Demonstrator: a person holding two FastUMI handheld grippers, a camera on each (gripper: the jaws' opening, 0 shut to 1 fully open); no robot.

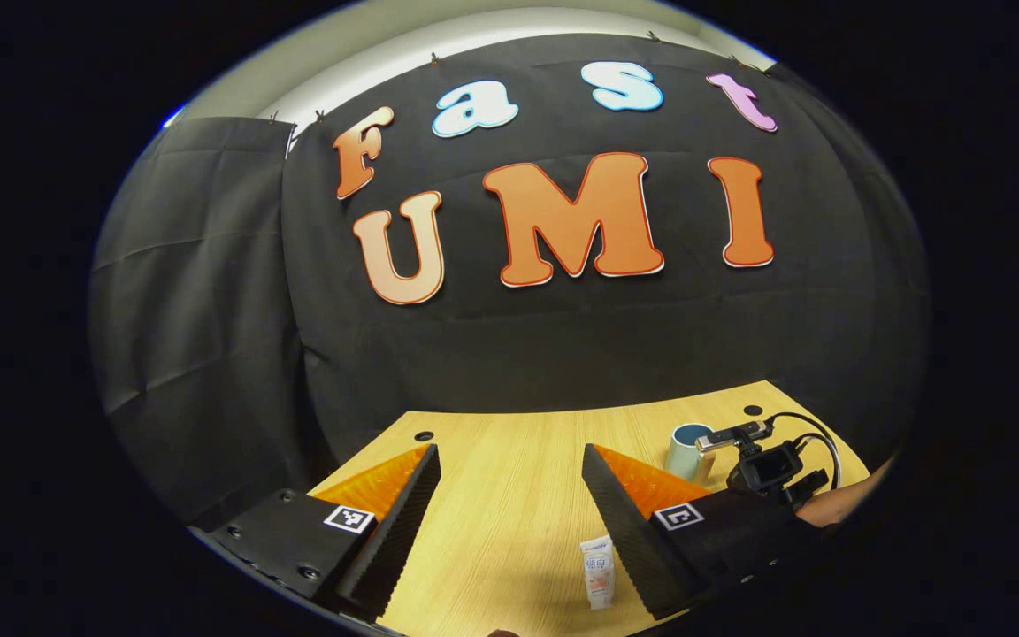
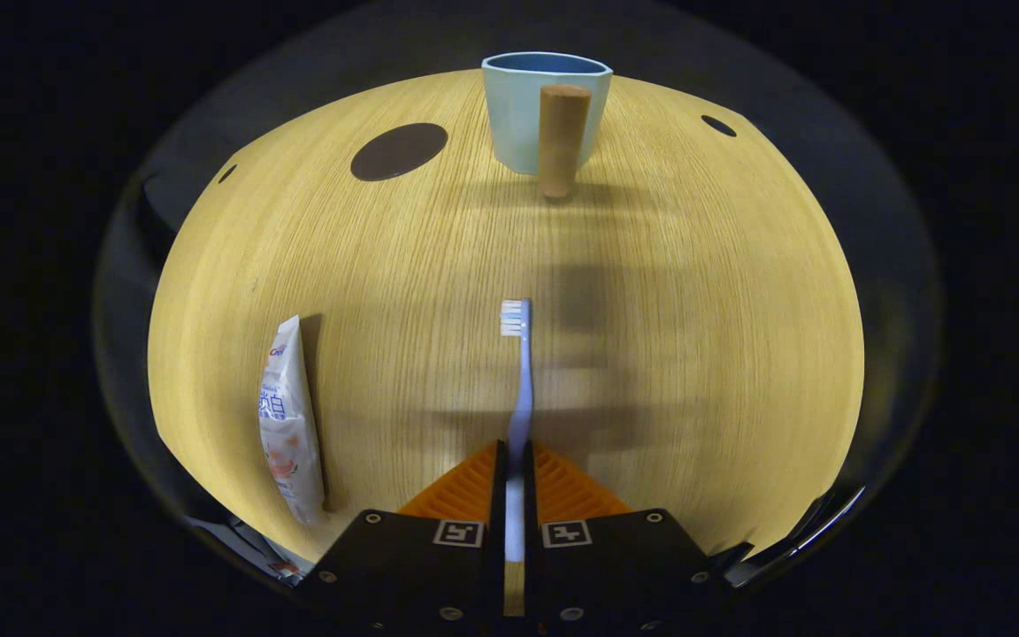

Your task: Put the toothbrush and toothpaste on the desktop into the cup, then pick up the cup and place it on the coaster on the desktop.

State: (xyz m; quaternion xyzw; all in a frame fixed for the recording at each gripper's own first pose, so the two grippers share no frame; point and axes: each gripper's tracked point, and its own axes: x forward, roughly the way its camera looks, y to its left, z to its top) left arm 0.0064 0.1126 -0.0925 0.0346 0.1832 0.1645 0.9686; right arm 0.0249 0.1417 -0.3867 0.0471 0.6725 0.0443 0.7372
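Note:
In the right gripper view my right gripper (image 2: 515, 451) is shut on the handle of a pale blue toothbrush (image 2: 520, 380), whose bristled head points away from me toward the cup. The light blue cup (image 2: 518, 111) with a wooden handle stands upright at the far edge of the wooden desktop (image 2: 695, 310). A dark round coaster (image 2: 399, 150) lies to the cup's left. The white toothpaste tube (image 2: 287, 425) lies flat at the left. In the left gripper view my left gripper (image 1: 509, 460) is open above the desktop, with the toothpaste tube (image 1: 599, 571) beside its right finger and the cup (image 1: 685, 449) farther right.
In the left gripper view the other gripper (image 1: 766, 464), with cables and a hand (image 1: 837, 504) behind it, sits at the right near the cup. Small dark holes (image 2: 718, 126) mark the desktop's far corners. Black cloth walls close off the back.

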